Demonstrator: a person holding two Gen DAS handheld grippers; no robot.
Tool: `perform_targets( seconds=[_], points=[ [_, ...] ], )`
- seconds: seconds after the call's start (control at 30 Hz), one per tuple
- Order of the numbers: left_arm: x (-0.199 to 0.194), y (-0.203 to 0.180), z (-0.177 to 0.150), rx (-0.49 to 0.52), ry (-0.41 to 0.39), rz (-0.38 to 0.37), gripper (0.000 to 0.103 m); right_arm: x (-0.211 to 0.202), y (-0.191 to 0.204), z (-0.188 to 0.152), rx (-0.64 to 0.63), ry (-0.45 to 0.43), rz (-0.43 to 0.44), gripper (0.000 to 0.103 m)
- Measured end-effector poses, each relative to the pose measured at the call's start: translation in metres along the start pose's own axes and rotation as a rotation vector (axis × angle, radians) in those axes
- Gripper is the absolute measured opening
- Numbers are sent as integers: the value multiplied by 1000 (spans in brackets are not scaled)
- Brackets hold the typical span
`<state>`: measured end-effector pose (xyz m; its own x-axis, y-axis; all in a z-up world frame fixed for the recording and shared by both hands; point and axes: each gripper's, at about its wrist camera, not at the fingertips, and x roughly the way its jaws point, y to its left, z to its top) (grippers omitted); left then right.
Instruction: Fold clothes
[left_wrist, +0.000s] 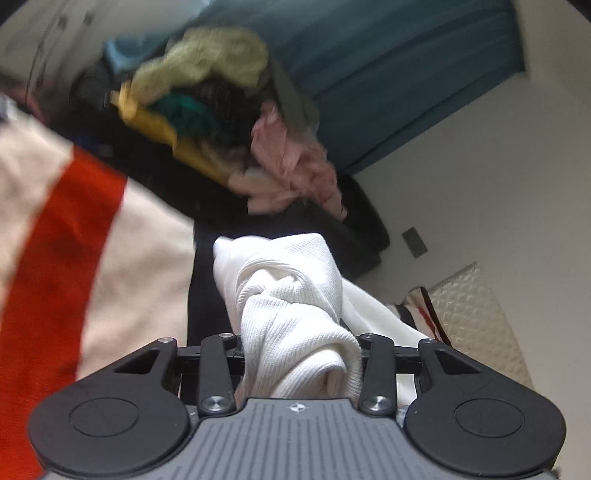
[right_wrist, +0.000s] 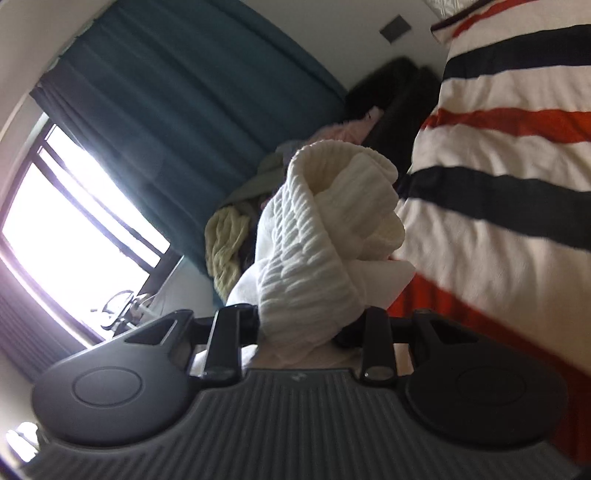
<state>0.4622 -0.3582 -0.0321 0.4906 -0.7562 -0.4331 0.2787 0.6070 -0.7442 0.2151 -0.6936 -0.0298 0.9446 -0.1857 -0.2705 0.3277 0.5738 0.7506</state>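
Observation:
A white ribbed knit garment (left_wrist: 291, 310) is bunched between the jaws of my left gripper (left_wrist: 299, 343), which is shut on it; the fingertips are hidden under the cloth. The same white knit garment (right_wrist: 317, 236) fills the jaws of my right gripper (right_wrist: 306, 328), also shut on it, with the fabric rolled up in front of the camera. Both grippers hold it lifted above the striped bedcover (right_wrist: 498, 206). A heap of mixed clothes (left_wrist: 218, 122), yellow-green, mustard, teal and pink, lies beyond on a dark surface.
The cream bedcover with red and navy stripes (left_wrist: 74, 236) lies to the left. A teal curtain (right_wrist: 192, 110) and a bright window (right_wrist: 66, 229) are behind. A white wall (left_wrist: 480, 166) and a quilted cream item (left_wrist: 469, 314) are at right.

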Motion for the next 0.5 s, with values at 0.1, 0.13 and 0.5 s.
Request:
perform_targets(
  seconds=[0.1, 0.13, 0.5],
  points=[
    [32, 37, -33, 31, 43, 24, 42, 10, -53, -38, 39, 12, -48, 33],
    [37, 48, -44, 47, 58, 34, 43, 8, -67, -52, 53, 22, -67, 33],
    [-5, 14, -82, 359, 74, 197, 62, -25, -85, -86, 93, 167, -267, 45]
  ],
)
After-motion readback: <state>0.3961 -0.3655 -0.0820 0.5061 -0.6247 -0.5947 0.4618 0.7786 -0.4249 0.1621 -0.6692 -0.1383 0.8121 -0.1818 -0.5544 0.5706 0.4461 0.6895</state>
